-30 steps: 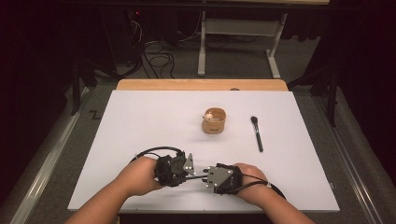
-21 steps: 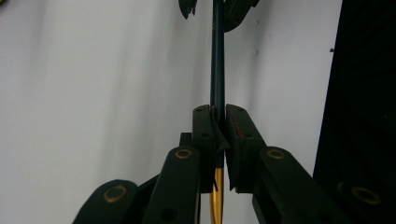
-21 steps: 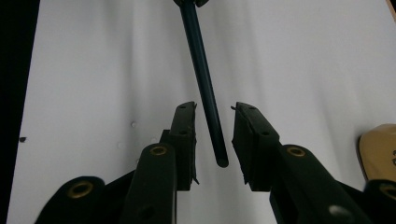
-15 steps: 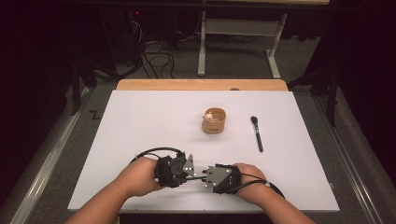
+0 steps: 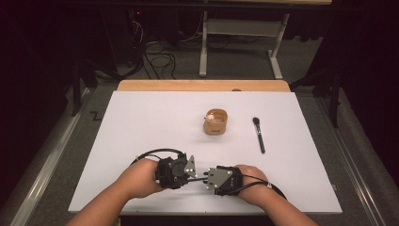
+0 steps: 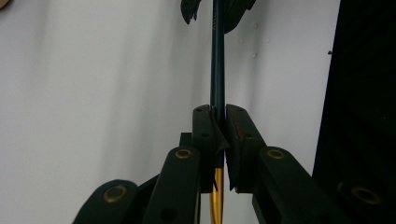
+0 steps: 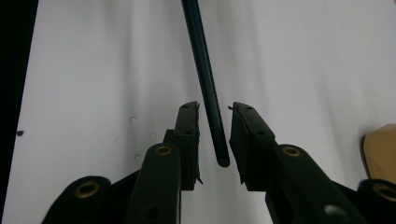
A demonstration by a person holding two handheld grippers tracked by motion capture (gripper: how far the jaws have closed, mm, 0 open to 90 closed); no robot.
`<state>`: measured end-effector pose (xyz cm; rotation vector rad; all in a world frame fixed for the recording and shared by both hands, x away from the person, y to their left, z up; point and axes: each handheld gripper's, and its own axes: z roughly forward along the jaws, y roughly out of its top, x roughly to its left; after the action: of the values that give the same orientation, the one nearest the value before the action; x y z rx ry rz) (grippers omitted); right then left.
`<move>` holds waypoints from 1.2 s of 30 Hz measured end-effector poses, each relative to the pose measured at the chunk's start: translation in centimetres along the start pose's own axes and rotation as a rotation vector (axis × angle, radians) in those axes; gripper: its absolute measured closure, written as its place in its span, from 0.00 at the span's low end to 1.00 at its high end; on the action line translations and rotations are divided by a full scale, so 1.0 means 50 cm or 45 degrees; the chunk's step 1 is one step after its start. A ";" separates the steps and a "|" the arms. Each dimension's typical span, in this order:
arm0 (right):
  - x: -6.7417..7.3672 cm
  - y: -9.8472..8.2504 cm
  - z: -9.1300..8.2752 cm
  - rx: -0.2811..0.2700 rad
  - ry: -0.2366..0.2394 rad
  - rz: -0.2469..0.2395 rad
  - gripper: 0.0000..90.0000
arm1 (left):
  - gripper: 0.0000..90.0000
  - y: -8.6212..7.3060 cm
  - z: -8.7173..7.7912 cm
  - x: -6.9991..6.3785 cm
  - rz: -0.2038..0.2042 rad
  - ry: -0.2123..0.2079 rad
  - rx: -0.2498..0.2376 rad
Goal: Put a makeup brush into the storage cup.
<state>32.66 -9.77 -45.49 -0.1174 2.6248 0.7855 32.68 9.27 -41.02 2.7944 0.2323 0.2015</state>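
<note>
A thin dark teal brush handle (image 6: 217, 60) with a gold ferrule (image 6: 215, 196) runs level between the two grippers near the table's front edge. My left gripper (image 6: 218, 112) is shut on it, both pads pressing the handle just past the ferrule. In the high view the left gripper (image 5: 196, 178) and the right gripper (image 5: 207, 179) point at each other, tips almost meeting. The handle's free end (image 7: 219, 154) lies between the jaws of the right gripper (image 7: 215, 109), which stands open, with a gap on each side of the handle.
A small round wooden box (image 5: 215, 121) with something pale inside stands mid-table. A black makeup brush (image 5: 259, 134) lies to its right. The white table top (image 5: 141, 122) has a wooden strip (image 5: 202, 85) along its far edge.
</note>
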 end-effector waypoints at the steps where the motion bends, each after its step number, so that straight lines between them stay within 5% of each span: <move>1: 0.000 0.000 0.000 -0.001 -0.002 0.003 0.81 | 0.92 0.000 0.000 0.000 0.001 -0.001 0.000; 36: -0.004 0.002 -0.002 0.009 0.019 -0.066 0.93 | 0.92 0.000 0.003 0.002 -0.003 0.000 0.005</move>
<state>32.80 -9.74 -45.30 -0.1896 2.6273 0.7603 32.79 9.22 -41.16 2.7975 0.2363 0.2004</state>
